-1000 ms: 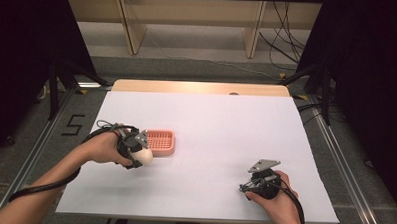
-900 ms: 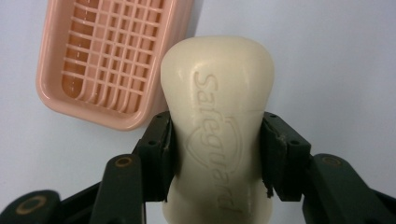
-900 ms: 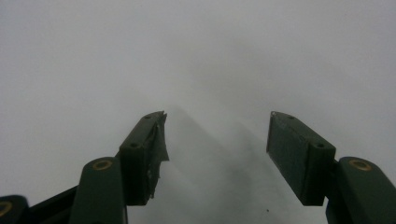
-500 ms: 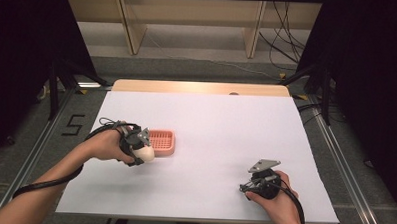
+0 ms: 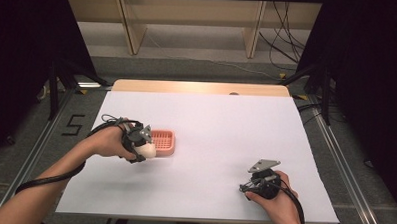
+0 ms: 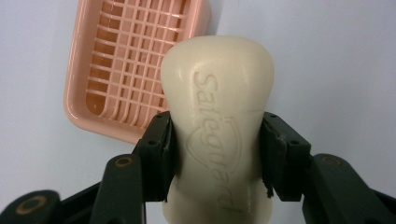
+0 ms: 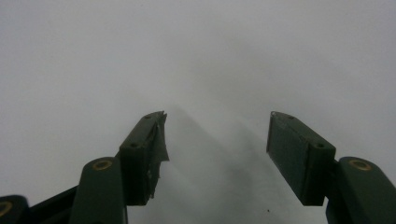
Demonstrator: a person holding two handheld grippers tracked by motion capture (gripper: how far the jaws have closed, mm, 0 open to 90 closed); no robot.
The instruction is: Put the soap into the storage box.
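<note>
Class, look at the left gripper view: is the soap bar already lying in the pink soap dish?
No, the soap bar is clamped in the left hand-held gripper, beside the pink soap dish.

In the left gripper view the soap (image 6: 217,135) hides the near right corner of the pink tray (image 6: 93,65), and the tray's top edge runs off the picture. The soap's lower end is cut off at the bottom edge, and the pads (image 6: 161,154) cover its flanks where they press in. In the high view the left gripper (image 5: 141,146) is small, and the person's hand (image 5: 105,141) covers most of its body; the soap there is only a pale blob, perhaps over the tray's near left corner. The right gripper (image 5: 245,187) has its jaws too small to read there. The white table (image 7: 196,56) is blurred toward the top of the right gripper view.
</note>
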